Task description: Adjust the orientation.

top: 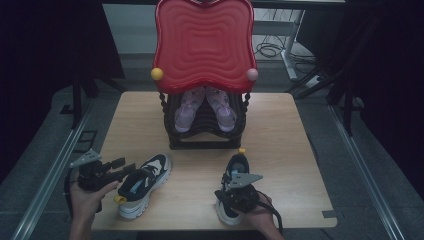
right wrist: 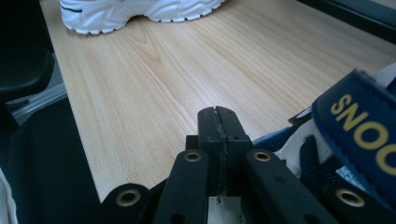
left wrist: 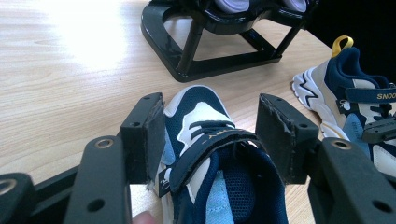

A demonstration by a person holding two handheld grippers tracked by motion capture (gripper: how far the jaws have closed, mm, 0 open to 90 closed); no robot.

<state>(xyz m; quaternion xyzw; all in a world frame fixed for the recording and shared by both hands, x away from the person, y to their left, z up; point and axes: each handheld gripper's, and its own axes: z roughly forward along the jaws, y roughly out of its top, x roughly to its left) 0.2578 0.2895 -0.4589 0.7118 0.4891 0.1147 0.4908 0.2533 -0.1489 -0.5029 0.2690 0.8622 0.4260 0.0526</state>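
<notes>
Two navy, white and light-blue sneakers lie on the wooden table [top: 285, 150]. The left sneaker [top: 147, 182] [left wrist: 201, 116] lies toe-away at the front left. My left gripper [top: 131, 170] [left wrist: 210, 135] straddles its ankle opening and strap, and both pads press its sides. The right sneaker [top: 237, 165] [left wrist: 336, 98], with a yellow heel loop, lies at the front centre. My right gripper [top: 227, 189] [right wrist: 218, 122] rests low over it, jaws shut together with nothing between them. The sneaker's lettered navy strap [right wrist: 359, 135] sits just beside the jaws.
A black shoe rack [top: 205, 142] [left wrist: 219, 60] with a red wavy top [top: 204, 42] stands at the table's back centre. A pair of purple sandals [top: 190, 107] sits on its shelf. Bare wood lies between the sneakers and along the right side. The other sneaker's white sole [right wrist: 140, 11] shows farther off.
</notes>
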